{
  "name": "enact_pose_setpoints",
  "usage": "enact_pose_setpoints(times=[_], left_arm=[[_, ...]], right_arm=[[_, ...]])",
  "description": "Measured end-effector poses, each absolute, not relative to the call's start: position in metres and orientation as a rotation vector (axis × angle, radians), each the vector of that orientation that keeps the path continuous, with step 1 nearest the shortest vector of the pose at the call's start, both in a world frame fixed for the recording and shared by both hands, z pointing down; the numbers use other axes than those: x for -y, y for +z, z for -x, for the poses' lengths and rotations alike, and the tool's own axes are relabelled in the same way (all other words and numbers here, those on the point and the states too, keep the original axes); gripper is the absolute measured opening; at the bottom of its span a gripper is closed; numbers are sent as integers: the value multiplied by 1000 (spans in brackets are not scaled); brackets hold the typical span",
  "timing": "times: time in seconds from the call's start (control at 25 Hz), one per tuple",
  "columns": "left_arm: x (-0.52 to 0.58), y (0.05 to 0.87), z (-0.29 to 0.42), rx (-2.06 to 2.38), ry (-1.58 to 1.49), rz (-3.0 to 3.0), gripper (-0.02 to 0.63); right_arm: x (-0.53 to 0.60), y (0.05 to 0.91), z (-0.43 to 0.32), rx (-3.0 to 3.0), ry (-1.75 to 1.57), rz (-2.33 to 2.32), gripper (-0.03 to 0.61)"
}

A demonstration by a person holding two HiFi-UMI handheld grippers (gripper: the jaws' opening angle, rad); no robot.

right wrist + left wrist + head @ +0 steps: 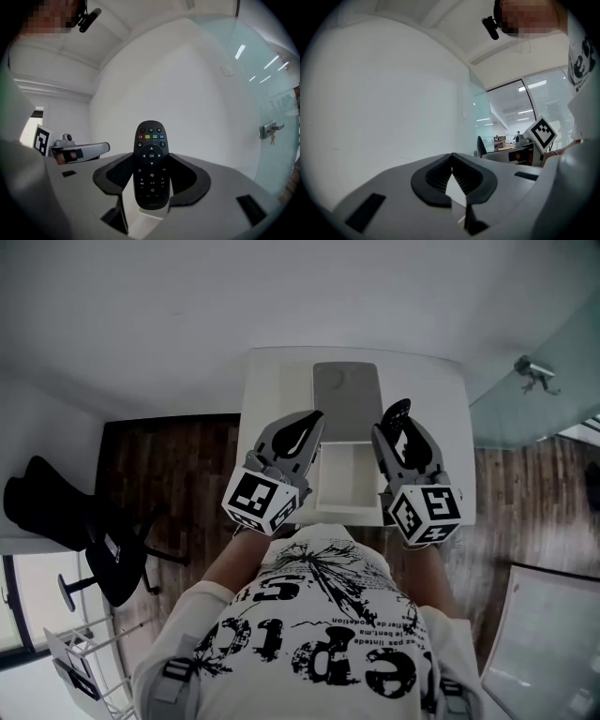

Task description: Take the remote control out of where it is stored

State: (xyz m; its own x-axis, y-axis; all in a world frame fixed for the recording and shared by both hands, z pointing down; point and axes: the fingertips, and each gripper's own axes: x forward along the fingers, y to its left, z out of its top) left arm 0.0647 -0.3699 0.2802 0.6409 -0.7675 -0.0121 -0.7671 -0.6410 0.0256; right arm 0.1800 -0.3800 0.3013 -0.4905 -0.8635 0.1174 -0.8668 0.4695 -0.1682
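Observation:
The black remote control (pixel 151 150), with coloured buttons near its top, stands upright between the pads of my right gripper (pixel 151 162), which is shut on its lower half. In the head view the remote (pixel 397 413) pokes up from the right gripper (pixel 401 434), raised above the right side of a white cabinet (pixel 267 399). The cabinet's white drawer (pixel 349 486) is pulled open towards me, and its inside looks bare. My left gripper (pixel 309 425) hangs over the drawer's left edge. Its jaws (pixel 451 161) meet at the tips with nothing held.
A flat grey slab (pixel 346 390) lies on the cabinet top behind the drawer. A black office chair (pixel 94 540) stands on the dark wooden floor at the left. A glass partition with a metal door handle (pixel 534 373) is at the right.

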Motion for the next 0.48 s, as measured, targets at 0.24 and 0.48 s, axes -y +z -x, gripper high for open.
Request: enact_pose_setpoints(times=[0.24, 0.48], left_arm=[[359, 269, -74, 1338, -42, -2838, 6], [334, 267, -91, 1403, -43, -2811, 6]], right_arm=[[364, 276, -193, 2728, 219, -1589, 238], [337, 269, -213, 2763, 148, -1560, 238]])
